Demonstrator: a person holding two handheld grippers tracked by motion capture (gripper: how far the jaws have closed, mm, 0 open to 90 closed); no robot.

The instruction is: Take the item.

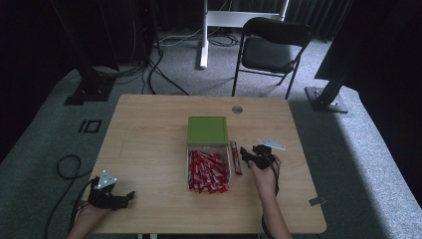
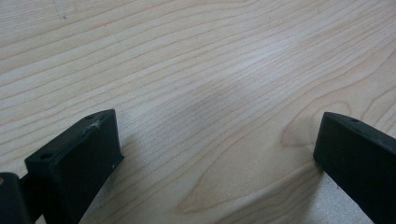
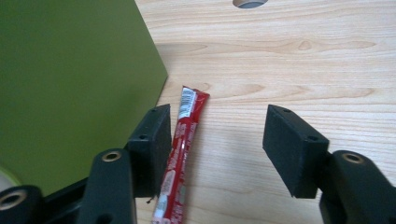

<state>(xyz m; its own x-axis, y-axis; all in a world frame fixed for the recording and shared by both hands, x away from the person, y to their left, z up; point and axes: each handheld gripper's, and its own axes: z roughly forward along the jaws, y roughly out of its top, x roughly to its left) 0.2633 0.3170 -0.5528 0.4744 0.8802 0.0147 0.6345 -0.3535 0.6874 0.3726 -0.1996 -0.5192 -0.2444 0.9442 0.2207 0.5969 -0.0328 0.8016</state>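
Red sachet [image 3: 180, 158] flat beside box [image 3: 70, 88]

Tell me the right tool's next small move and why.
Probably lift the right tool clear and go to the clear box of red sachets for another. The long red sachet lies flat on the wooden table beside the green lid, between open jaws, unpressed.

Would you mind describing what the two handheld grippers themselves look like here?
Both are black. The left gripper carries a grey three-cornered plate on top, and a black cable loops from it over the floor. The right gripper bears a similar plate. Each has two blocky black jaws with small screw holes; forearms look bare.
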